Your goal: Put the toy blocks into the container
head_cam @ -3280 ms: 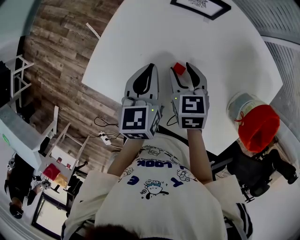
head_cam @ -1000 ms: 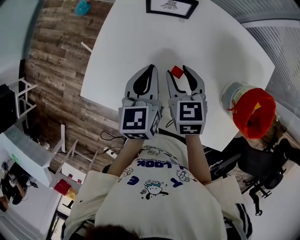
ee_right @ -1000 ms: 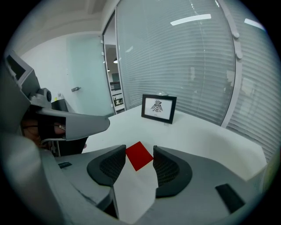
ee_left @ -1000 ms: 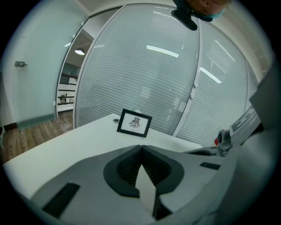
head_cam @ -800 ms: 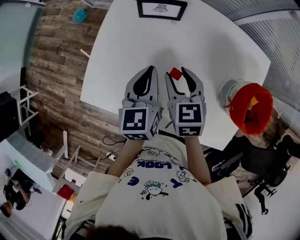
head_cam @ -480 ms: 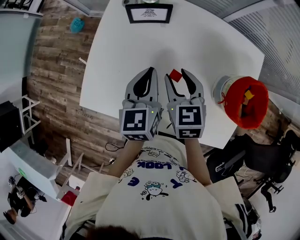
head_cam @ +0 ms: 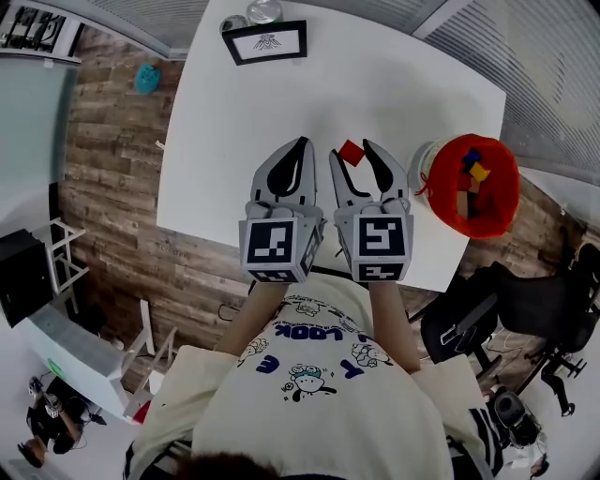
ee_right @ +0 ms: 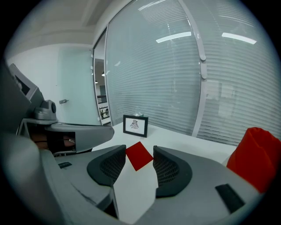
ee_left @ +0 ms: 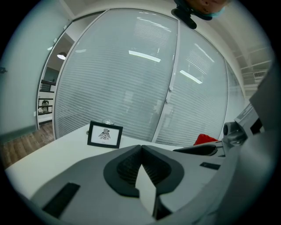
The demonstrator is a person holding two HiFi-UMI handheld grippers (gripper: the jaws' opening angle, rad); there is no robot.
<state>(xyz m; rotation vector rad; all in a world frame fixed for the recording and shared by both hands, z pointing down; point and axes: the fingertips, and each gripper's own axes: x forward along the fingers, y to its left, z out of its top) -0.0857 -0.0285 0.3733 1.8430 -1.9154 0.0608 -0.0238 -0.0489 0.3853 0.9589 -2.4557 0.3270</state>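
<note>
My right gripper (head_cam: pixel 352 148) is shut on a red toy block (head_cam: pixel 352 154), held above the white table (head_cam: pixel 394 75). In the right gripper view the red block (ee_right: pixel 139 155) sits between the two dark pads of the right gripper (ee_right: pixel 139 149). Close beside it on the left, my left gripper (head_cam: pixel 303 141) is shut with nothing in it; its jaws meet at the tip of the left gripper (ee_left: pixel 141 147). The red container (head_cam: pixel 502 192) stands at the table's right edge with several coloured blocks (head_cam: pixel 472 173) inside. The container (ee_right: pixel 257 156) also shows at the right.
A black-framed picture (head_cam: pixel 265 41) stands at the table's far edge with a glass (head_cam: pixel 264 11) behind it. A black office chair (head_cam: pixel 492 314) is below the container. Wooden floor (head_cam: pixel 103 187) lies left of the table, with a teal object (head_cam: pixel 147 78) on it.
Both grippers have risen together with the red block still in the right one. The table looks smaller below them, and the container's inside has come into view at the right.
</note>
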